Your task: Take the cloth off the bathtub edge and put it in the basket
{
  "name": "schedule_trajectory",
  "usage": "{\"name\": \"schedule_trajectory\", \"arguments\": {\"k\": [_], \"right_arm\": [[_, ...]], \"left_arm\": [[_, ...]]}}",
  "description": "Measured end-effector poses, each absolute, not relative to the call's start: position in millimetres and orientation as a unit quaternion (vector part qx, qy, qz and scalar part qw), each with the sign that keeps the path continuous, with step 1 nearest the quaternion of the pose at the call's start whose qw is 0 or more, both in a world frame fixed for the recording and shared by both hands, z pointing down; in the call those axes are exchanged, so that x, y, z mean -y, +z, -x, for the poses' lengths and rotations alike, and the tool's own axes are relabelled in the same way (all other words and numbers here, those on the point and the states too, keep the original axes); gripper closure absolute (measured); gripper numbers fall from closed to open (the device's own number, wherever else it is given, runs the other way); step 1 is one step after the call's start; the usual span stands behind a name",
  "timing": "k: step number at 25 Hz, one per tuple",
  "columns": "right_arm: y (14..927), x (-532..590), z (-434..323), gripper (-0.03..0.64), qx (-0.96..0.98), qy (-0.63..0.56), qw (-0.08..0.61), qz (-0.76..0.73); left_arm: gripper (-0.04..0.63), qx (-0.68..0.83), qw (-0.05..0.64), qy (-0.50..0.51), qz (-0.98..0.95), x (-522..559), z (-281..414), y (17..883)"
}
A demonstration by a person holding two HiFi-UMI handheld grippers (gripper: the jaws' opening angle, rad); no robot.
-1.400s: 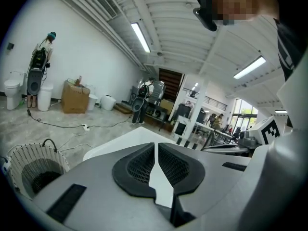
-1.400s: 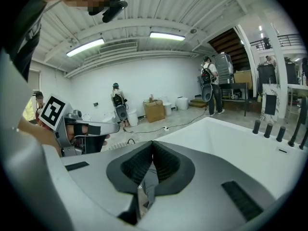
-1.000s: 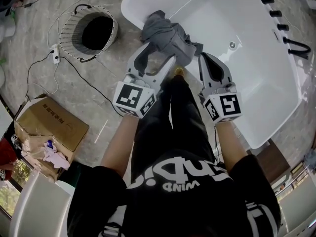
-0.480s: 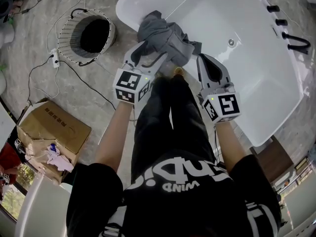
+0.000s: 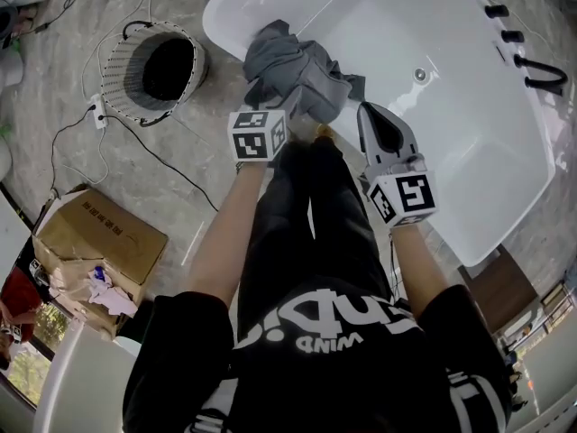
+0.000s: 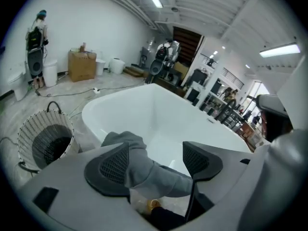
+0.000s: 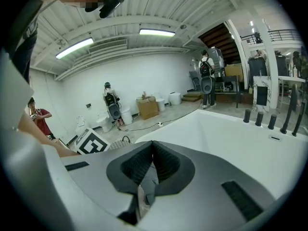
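A: Quick pass, left side first. What's off the bathtub (image 5: 451, 152)?

B: Cardboard box (image 5: 99, 237) on the floor, well left of the bathtub, flaps open. Nearer the bathtub's rounded end is the basket (image 5: 115, 81), upright, white wire wall, dark inside. A black cable (image 5: 158, 150) runs over the floor between the two.

A: The cloth?

B: Grey cloth (image 5: 296, 72), bunched up and draped over the bathtub's near edge, close to that rounded end. Not in the basket.

A: Left gripper?

B: The left gripper (image 6: 156, 162) is at the bathtub's near edge, right on the cloth. Its jaws stand wide and have just been opening. A fold of the cloth sits between them, against the left pad (image 6: 113, 165) and clear of the other. No clamp on it.

A: Right gripper?

B: The right gripper (image 7: 152, 153) is over the same edge, further along the bathtub, just beside the cloth. Its jaws are together at the tips.

A: Far right?

B: A row of black knobs (image 5: 505, 23) and a black spout (image 5: 545, 84) on the bathtub's far rim. The drain (image 5: 420, 75) is inside the bathtub.
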State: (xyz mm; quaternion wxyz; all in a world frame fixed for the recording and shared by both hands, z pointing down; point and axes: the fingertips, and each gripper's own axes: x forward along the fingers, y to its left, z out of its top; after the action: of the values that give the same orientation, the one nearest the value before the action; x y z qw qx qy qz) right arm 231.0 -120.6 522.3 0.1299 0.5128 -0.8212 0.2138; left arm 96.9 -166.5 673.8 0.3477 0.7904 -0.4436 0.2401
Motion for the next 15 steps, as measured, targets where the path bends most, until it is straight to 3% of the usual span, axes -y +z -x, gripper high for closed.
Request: {"name": "schedule_trajectory", "arguments": {"k": [7,15], "right_arm": [[540.0,122.9,-236.9,0.603,0.817,0.226,0.136,-0.513],[569.4,132.2,-240.7,0.603,0.812,0.244,0.153,-0.507]], "left_arm": [[0.208,0.518,0.403,0.243,-0.714,179.7,-89.3,724.2],[0.192,0.565,0.453,0.243,-0.646,188.2,-84.5,782.8]]}}
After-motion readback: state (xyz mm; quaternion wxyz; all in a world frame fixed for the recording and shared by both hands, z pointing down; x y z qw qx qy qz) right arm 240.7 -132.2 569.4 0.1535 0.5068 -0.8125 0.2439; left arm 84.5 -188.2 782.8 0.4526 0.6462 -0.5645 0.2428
